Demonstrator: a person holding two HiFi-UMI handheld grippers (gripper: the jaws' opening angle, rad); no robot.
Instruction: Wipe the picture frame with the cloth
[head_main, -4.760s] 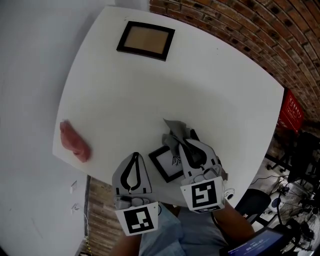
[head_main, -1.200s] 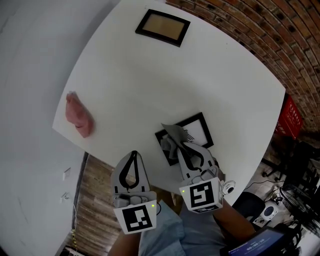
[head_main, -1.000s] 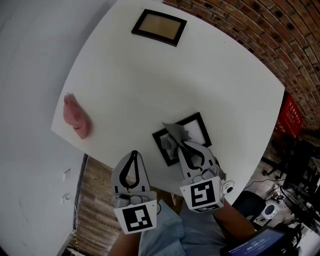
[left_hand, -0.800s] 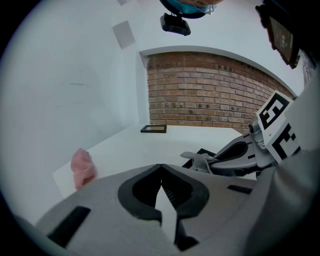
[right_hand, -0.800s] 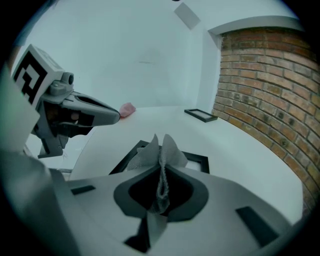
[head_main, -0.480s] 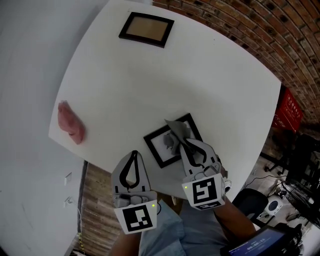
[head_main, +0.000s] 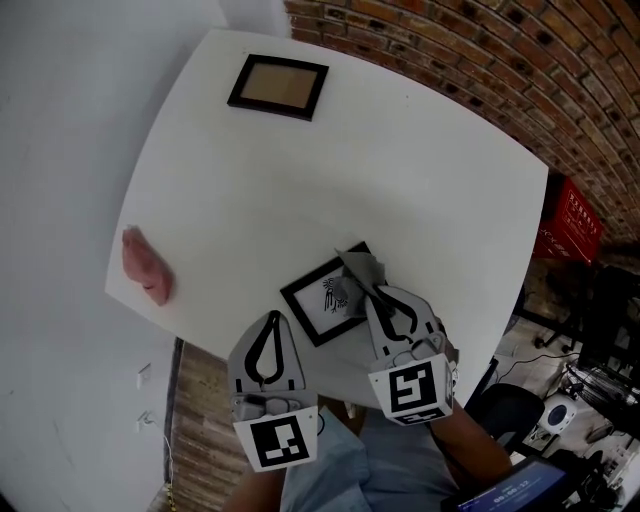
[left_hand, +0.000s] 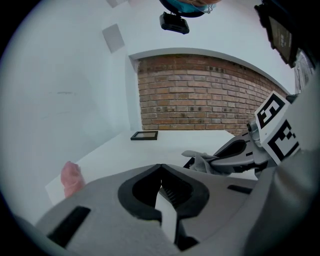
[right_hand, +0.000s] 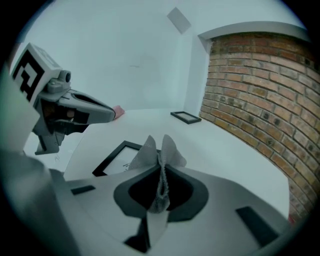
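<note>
**Gray cloth pinched over the little picture frame**

The right hand-held gripper (head_main: 366, 287) has its jaws squeezed tight on a gray cloth (right_hand: 159, 150). The cloth sticks out in front of the jaws like two little wings. It sits over the right corner of a black picture frame (head_main: 322, 304), which lies flat near the front edge of the white counter (head_main: 420, 190). I cannot tell if the cloth touches the frame. The left hand-held gripper (left_hand: 161, 169) has its jaws pressed together with nothing in them. It hangs just left of the frame. A second black frame (head_main: 278, 87) lies at the far corner. A pink bundle (head_main: 146, 267) sits at the left edge.
</note>
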